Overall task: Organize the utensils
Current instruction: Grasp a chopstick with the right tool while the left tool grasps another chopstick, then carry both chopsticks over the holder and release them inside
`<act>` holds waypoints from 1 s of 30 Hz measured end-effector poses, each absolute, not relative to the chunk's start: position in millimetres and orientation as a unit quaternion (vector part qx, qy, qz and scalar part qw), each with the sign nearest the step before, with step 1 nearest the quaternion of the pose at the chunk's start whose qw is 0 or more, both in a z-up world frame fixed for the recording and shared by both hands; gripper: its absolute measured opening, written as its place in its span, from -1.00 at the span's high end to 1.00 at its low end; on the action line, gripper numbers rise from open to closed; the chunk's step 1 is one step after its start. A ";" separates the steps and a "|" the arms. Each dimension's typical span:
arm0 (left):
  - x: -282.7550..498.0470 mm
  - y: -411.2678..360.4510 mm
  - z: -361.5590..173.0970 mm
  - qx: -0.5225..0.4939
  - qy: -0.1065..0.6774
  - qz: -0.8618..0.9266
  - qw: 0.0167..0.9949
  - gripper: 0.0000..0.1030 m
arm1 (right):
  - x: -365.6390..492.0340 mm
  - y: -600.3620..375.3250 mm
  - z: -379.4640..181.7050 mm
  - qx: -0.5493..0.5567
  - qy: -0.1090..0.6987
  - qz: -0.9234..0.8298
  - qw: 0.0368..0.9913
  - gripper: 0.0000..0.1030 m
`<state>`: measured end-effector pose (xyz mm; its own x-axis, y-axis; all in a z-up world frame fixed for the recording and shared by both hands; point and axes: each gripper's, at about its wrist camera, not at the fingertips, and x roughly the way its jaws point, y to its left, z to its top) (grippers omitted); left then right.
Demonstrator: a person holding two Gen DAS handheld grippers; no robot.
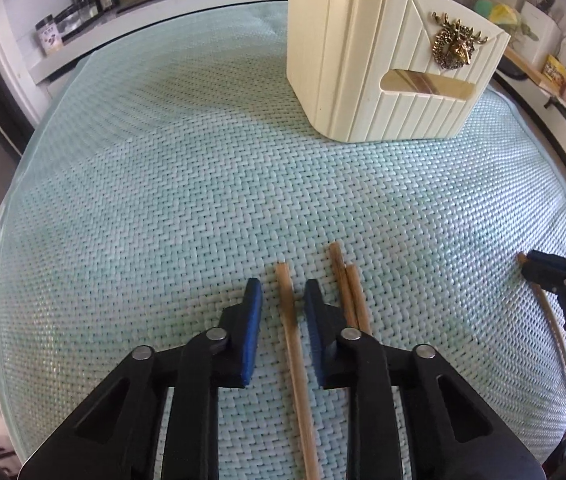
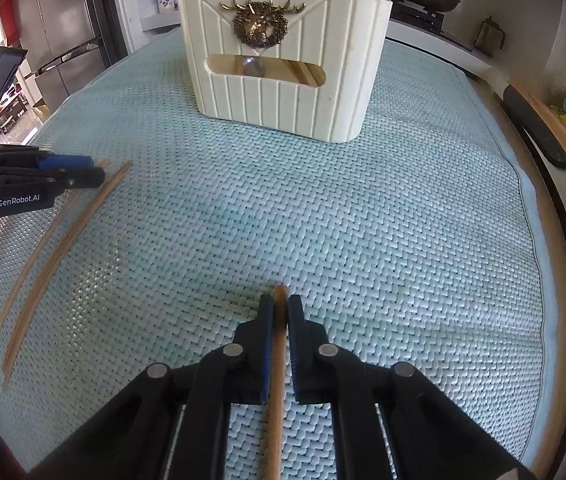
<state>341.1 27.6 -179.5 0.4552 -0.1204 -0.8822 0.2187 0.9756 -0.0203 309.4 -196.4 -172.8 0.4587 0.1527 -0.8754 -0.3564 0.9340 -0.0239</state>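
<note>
the left gripper [image 1: 283,300] sits low over the woven mat [image 1: 163,200], fingers apart, straddling one wooden chopstick [image 1: 295,360] without pinching it. two more chopsticks [image 1: 349,292] lie side by side just right of its right finger. the right gripper [image 2: 279,316] has its blue pads [image 2: 267,344] closed against a single chopstick [image 2: 277,380] lying on the mat. farther back stands a cream ribbed utensil holder [image 2: 283,100], upright on the mat, bearing a brass deer-head emblem [image 2: 259,24]; more chopsticks show through its front slot [image 2: 303,72].
</note>
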 end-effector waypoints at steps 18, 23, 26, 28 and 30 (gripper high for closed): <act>270.3 59.4 -66.7 -0.011 0.389 -0.094 0.916 0.91 | 246.1 -229.2 -52.1 -0.003 0.343 0.189 0.920 0.86; 248.0 68.8 -31.2 -0.038 0.344 -0.100 0.933 0.91 | 215.2 -230.0 -17.2 -0.002 0.292 0.193 0.937 0.86; 239.4 72.8 -16.2 -0.052 0.323 -0.103 0.939 0.91 | 201.3 -228.9 -4.1 -0.002 0.269 0.195 0.943 0.86; 232.2 73.5 -9.7 -0.056 0.312 -0.104 0.943 0.91 | 195.1 -227.5 1.8 -0.004 0.257 0.196 0.946 0.86; 229.0 73.6 -5.7 -0.061 0.305 -0.105 0.945 0.91 | 190.9 -224.2 8.1 -0.007 0.245 0.195 0.950 0.87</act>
